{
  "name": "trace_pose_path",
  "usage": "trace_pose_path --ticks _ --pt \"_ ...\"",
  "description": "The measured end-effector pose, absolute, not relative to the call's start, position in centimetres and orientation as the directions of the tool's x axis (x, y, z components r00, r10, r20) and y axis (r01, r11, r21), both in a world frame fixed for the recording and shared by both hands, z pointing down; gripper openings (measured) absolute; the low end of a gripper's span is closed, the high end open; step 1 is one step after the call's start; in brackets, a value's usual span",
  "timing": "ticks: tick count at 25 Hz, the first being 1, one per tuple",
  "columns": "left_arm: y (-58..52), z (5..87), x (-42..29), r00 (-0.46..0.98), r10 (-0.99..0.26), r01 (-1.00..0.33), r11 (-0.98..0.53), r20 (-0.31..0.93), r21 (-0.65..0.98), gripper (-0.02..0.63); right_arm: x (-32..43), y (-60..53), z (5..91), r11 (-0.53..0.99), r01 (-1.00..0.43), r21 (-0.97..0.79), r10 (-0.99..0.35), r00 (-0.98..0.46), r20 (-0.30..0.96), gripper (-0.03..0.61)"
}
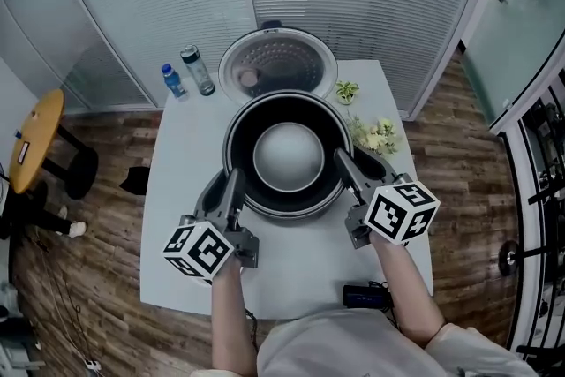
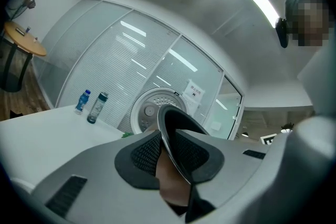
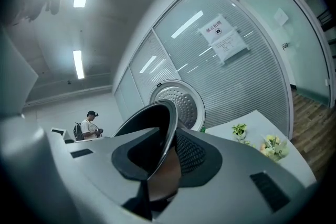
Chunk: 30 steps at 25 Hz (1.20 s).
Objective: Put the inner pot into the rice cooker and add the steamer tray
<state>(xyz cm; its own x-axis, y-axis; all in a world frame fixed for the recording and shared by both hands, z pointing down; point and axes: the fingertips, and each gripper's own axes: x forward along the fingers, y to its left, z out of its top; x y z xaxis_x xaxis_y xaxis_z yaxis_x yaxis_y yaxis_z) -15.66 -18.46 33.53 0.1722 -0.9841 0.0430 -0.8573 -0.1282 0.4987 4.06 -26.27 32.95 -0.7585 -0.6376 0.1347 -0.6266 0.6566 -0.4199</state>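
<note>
Both grippers hold the black inner pot (image 1: 287,156), which has a pale grey bottom, by opposite sides of its rim above the white table (image 1: 177,190). My left gripper (image 1: 231,181) is shut on the left rim, and the thin rim edge (image 2: 176,144) runs between its ribbed pads (image 2: 144,155). My right gripper (image 1: 342,162) is shut on the right rim, where the pot's edge (image 3: 163,134) sits between its pads (image 3: 191,155). The rice cooker's open round lid (image 1: 277,64) stands just behind the pot; the cooker body is hidden under it. No steamer tray shows.
Two bottles (image 1: 173,80) (image 1: 198,71) stand at the table's back left. A small plant (image 1: 345,91) and flowers (image 1: 378,137) lie at the right. A black device (image 1: 364,297) rests at the front edge. A yellow stool (image 1: 35,141) is off to the left.
</note>
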Motion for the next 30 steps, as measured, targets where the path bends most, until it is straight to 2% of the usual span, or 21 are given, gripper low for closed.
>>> trace_pose_path --ticks 30 --pt "-22.6 41.2 -17.7 0.163 -0.966 -0.843 -0.032 0.198 0.538 0.089 1.6 -30.6 41.2 0.618 -0.644 -0.451 -0.575 -0.762 0.300 0.112"
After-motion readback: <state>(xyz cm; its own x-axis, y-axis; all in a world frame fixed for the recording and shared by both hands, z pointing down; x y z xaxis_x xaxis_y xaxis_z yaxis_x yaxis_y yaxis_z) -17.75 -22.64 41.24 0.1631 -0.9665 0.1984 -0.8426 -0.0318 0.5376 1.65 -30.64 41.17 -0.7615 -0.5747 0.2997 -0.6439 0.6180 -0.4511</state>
